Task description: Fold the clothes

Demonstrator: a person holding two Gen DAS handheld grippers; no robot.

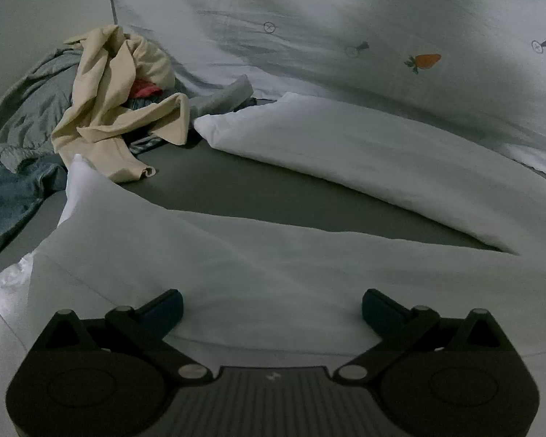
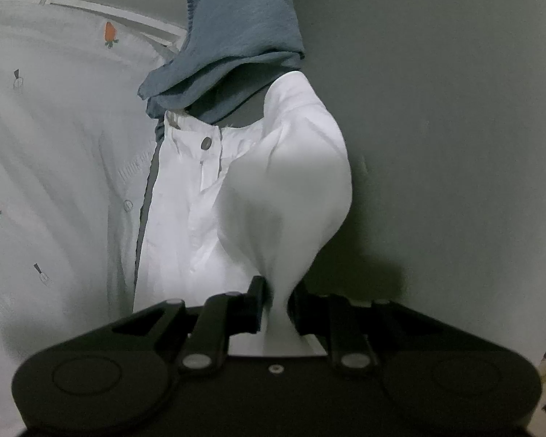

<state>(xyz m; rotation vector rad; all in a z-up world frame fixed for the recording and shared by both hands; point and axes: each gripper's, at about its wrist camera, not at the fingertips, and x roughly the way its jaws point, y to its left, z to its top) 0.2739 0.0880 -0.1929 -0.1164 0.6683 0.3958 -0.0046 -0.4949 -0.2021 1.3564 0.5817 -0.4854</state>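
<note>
White trousers (image 1: pixel 309 255) lie spread on a grey bed sheet (image 1: pixel 254 189), their two legs forking apart to the left in the left wrist view. My left gripper (image 1: pixel 273 309) hangs open just over the nearer leg, nothing between its fingers. In the right wrist view the waist end of the white trousers (image 2: pixel 273 189) shows a button and fly. A bunched fold of that cloth narrows between the fingers of my right gripper (image 2: pixel 278 298), which is shut on it.
A heap of clothes sits at the far left: a beige garment (image 1: pixel 116 91), a grey one (image 1: pixel 29 109), denim (image 1: pixel 7 200). A white duvet with carrot prints (image 1: pixel 345 18) borders the trousers. A blue-grey garment (image 2: pixel 236 36) lies beyond the waistband. Bare sheet (image 2: pixel 455 145) extends to the right.
</note>
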